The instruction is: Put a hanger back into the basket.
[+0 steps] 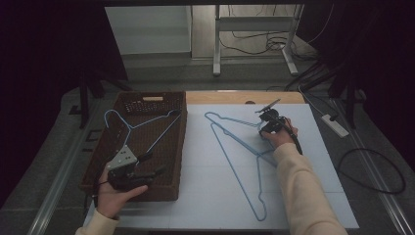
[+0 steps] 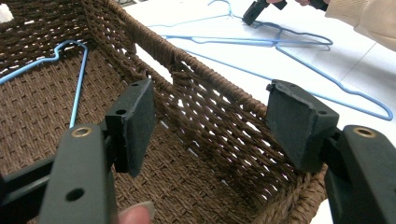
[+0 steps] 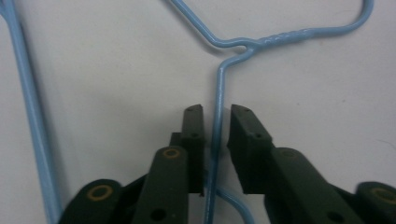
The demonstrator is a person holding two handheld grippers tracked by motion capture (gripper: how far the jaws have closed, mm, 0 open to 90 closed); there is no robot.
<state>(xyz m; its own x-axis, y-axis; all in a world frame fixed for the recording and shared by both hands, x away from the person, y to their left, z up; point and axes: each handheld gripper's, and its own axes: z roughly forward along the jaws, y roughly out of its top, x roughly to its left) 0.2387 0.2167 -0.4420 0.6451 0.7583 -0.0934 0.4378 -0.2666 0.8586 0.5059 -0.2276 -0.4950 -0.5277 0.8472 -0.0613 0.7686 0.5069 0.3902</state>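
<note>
Tabletop: white, matte, centre frame.
Basket: brown woven wicker, rectangular, left; holds one blue wire hanger.
Second hanger: thin blue wire, flat at centre.
Left hand-held gripper: wide, empty, lower left.
Right hand-held gripper: narrow, straddling the wire, a gap on one side; best pinched squarely before lifting.

Room dim, dark at both sides. Grey floor beyond tabletop, white sheet over it, wood edge at far end. White metal stand legs at back, black cables tangled beneath. Power strip on floor right, looped cable beside it.
</note>
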